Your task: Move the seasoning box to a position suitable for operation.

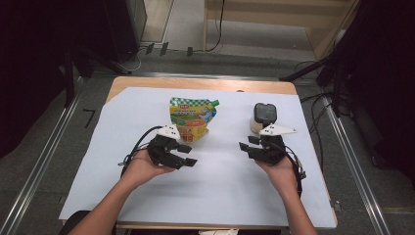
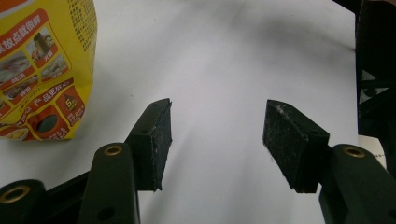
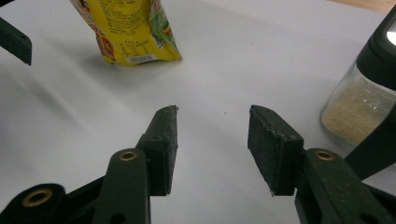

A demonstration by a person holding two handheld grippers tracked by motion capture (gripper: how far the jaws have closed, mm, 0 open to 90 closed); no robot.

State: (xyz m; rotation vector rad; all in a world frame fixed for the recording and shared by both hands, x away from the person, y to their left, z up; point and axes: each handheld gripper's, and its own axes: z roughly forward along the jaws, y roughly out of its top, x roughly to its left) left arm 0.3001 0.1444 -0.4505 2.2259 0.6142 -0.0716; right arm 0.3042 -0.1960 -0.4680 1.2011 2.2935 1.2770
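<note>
Both forearms are bare, no sleeves. The left gripper point(image 1: 188, 154) and right gripper point(image 1: 247, 143) are black, each topped with a grey three-cornered plate and trailing a black cable. Their jaws carry brass-coloured rivets and scuffed, dusty black pads point(image 2: 156, 140).

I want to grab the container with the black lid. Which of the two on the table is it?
The glass jar of pale granules, just beyond the right claw. The other, near the left claw, is a yellow-green spouted pouch with a green cap.
</note>
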